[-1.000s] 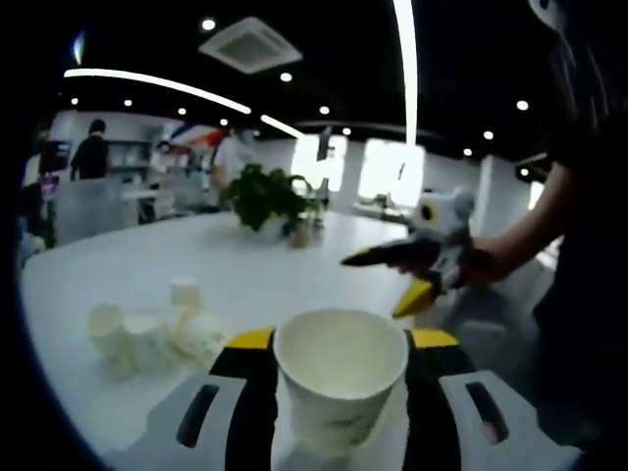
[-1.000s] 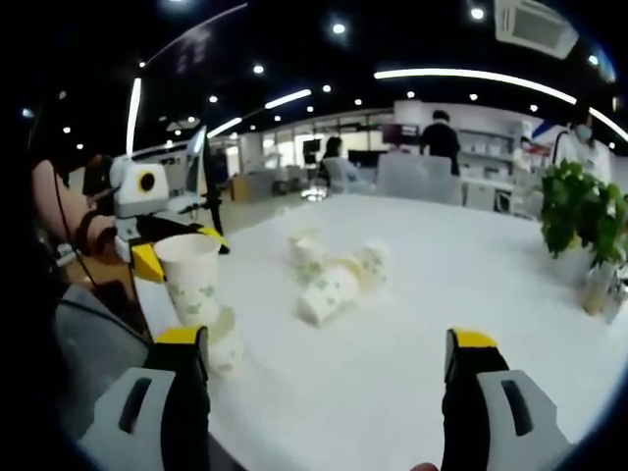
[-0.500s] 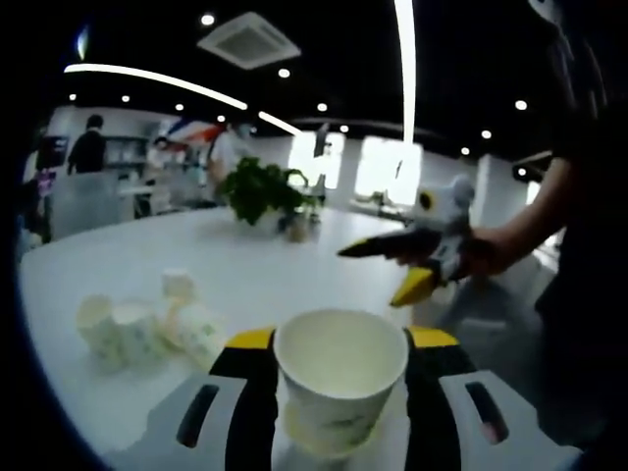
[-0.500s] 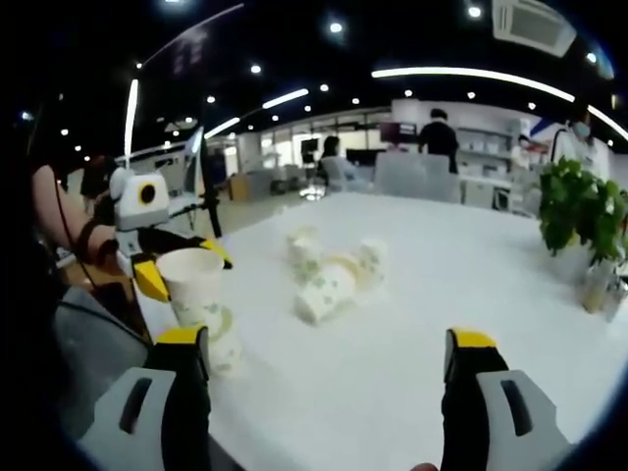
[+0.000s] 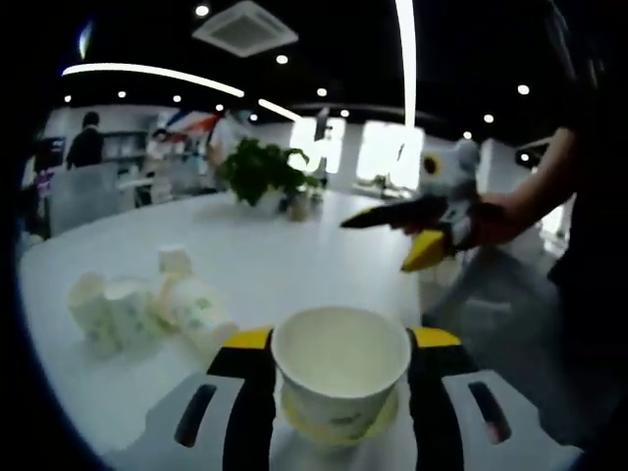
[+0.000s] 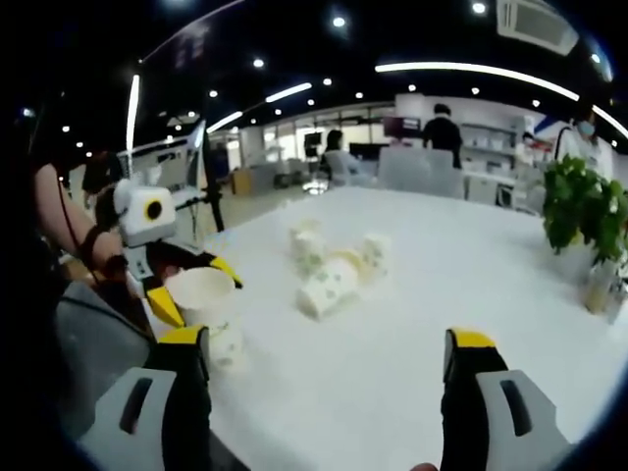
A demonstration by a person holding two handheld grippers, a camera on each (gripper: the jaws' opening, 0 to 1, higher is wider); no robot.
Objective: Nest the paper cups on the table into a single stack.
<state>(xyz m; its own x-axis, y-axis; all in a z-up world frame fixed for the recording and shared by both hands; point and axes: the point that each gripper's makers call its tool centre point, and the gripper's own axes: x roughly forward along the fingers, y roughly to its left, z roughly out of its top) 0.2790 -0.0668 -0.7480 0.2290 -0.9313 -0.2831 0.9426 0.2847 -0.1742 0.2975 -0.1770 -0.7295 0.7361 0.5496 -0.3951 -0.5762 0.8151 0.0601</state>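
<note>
Cup (image 5: pixel 340 381) stands upright, mouth up, clamped by left hand-held gripper (image 5: pixel 339 365).

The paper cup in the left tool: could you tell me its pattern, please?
White with a green print, on the paper cup; clearest in the left gripper view.

Matt paper cups (image 5: pixel 147 309); smooth, faintly glossy white table (image 6: pixel 471 285).

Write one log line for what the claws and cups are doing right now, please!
left claw: shut on paper cup, over a second cup | right claw: open, holding nothing | loose cups: lying mid-table
</note>
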